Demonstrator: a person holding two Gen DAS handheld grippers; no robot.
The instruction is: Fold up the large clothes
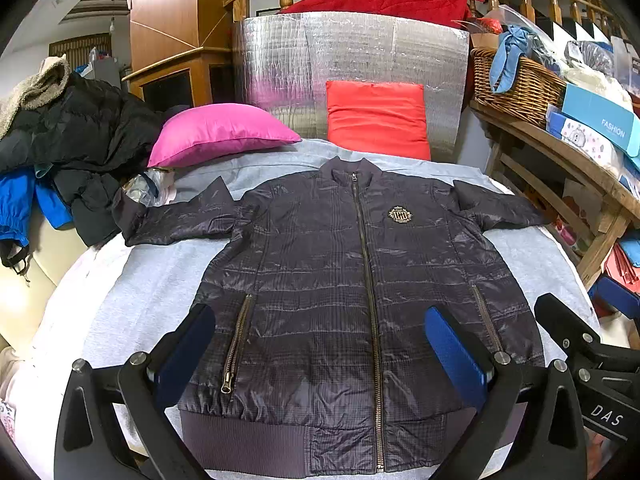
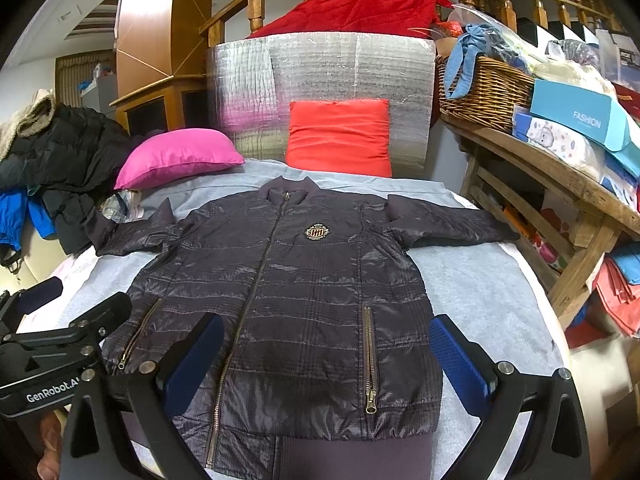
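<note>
A dark quilted zip jacket [image 1: 320, 280] lies flat, front up, sleeves spread out, on a grey sheet [image 1: 148, 280]; it also shows in the right wrist view [image 2: 296, 292]. My left gripper [image 1: 320, 344] is open and empty, hovering above the jacket's lower half near the hem. My right gripper [image 2: 326, 354] is open and empty, above the jacket's lower right part near the hem. Each gripper shows at the edge of the other's view: the right gripper [image 1: 592, 344] and the left gripper [image 2: 60, 332].
A pink pillow [image 1: 216, 132] and a red pillow [image 1: 376, 118] lie beyond the collar before a silver foil panel [image 1: 352, 52]. A pile of dark coats [image 1: 76, 136] sits left. A wooden shelf [image 1: 560, 152] with a wicker basket [image 1: 516, 80] stands right.
</note>
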